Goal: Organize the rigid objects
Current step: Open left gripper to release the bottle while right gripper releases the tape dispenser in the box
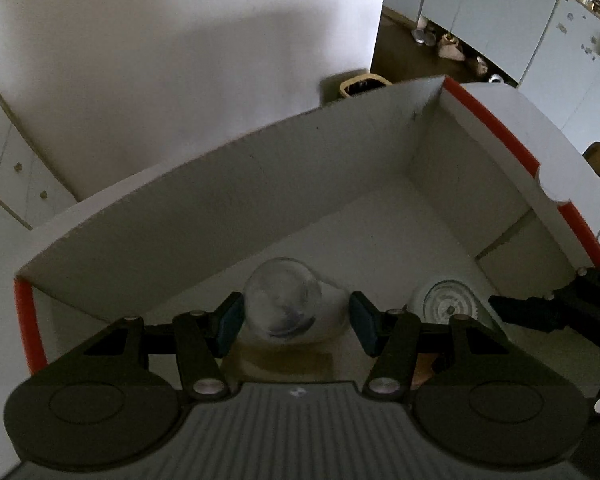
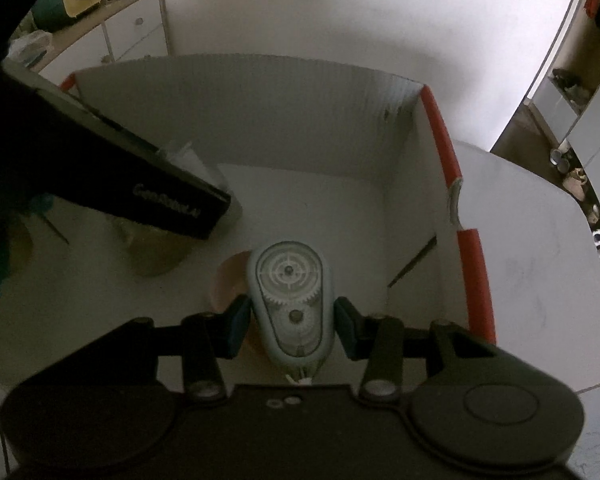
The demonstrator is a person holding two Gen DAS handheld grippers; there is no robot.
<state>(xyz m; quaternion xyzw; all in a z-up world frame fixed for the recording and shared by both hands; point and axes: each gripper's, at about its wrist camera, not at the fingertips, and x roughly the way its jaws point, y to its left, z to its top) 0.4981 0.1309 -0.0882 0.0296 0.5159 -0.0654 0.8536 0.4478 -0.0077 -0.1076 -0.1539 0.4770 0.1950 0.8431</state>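
Note:
A white cardboard box (image 1: 228, 200) with orange-red edging (image 2: 444, 140) fills both views, and both grippers reach down into it. My left gripper (image 1: 296, 326) is shut on a clear glass cup (image 1: 284, 300), its blue pads against the cup's sides. My right gripper (image 2: 292, 322) is shut on a pale blue correction tape dispenser (image 2: 290, 300) with visible gears, just above the box floor. In the left wrist view the dispenser (image 1: 448, 304) shows at the right, beside a right finger (image 1: 540, 312). The left gripper's black housing (image 2: 140, 188) hides most of the cup in the right wrist view.
A tan object (image 2: 152, 252) and a pinkish disc (image 2: 226, 280) lie on the box floor under the grippers. The box stands on a white table (image 2: 540, 260). A drawer cabinet (image 2: 132, 28) stands by the wall; white cupboards (image 1: 500, 12) stand farther back.

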